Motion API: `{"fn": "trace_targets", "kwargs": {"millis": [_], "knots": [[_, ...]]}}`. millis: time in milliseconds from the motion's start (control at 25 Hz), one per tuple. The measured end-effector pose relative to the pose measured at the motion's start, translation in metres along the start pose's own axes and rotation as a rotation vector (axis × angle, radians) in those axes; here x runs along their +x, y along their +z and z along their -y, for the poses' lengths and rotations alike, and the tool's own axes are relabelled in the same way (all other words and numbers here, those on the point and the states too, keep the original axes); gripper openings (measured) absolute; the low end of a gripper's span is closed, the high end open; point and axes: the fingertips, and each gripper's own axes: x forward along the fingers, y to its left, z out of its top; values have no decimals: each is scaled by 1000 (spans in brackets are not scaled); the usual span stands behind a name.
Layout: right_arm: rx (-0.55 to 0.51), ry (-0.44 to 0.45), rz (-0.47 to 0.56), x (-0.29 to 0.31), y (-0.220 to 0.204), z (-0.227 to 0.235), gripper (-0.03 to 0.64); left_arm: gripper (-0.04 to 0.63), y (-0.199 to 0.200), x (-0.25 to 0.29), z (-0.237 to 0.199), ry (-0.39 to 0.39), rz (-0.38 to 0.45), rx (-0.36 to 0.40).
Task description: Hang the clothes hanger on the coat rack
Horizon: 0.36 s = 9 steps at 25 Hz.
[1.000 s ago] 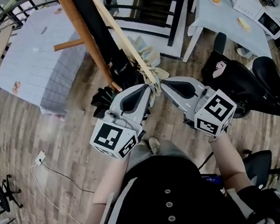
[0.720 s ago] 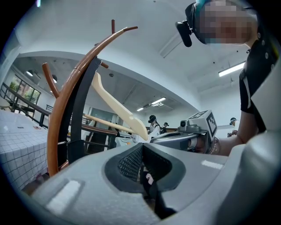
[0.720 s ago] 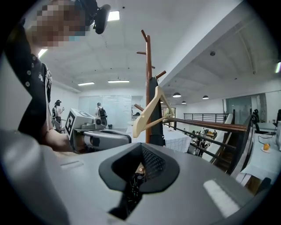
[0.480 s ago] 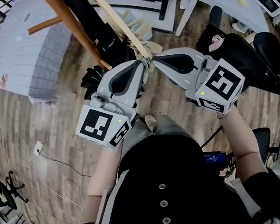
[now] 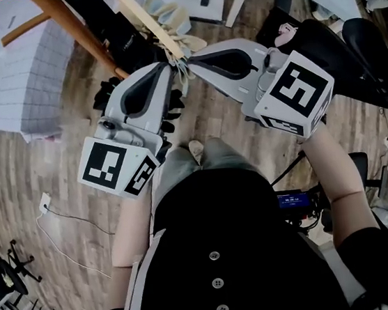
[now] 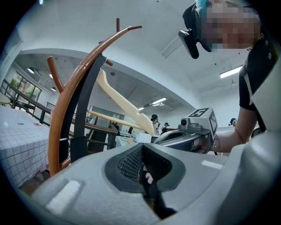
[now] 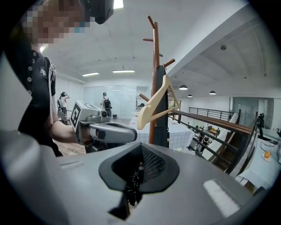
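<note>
The pale wooden clothes hanger (image 5: 143, 15) slants up close beside the pole of the brown wooden coat rack (image 5: 73, 25). Its lower end is just beside the tips of both grippers. The left gripper (image 5: 171, 67) and right gripper (image 5: 189, 59) meet there almost tip to tip, each with its fingers pressed together.

Coat rack (image 5: 74, 28): one. Clothes hanger (image 5: 148, 23): one, just beside the rack. Grippers: two, the left gripper (image 5: 169, 68) and the right gripper (image 5: 190, 58), with one marker cube (image 5: 118, 168) each. Checked-cloth table (image 5: 16, 81): one, left of the rack. Bystanders (image 7: 104, 101): two, seen left of the rack in the right gripper view.
</note>
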Motion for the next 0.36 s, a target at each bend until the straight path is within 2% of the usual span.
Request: {"fn": "trace_targets", "kwargs": {"millis": [360], "knots": [[-31, 7, -24, -5, -2, -2, 0, -1, -8, 3, 5, -8, -7, -7]]}}
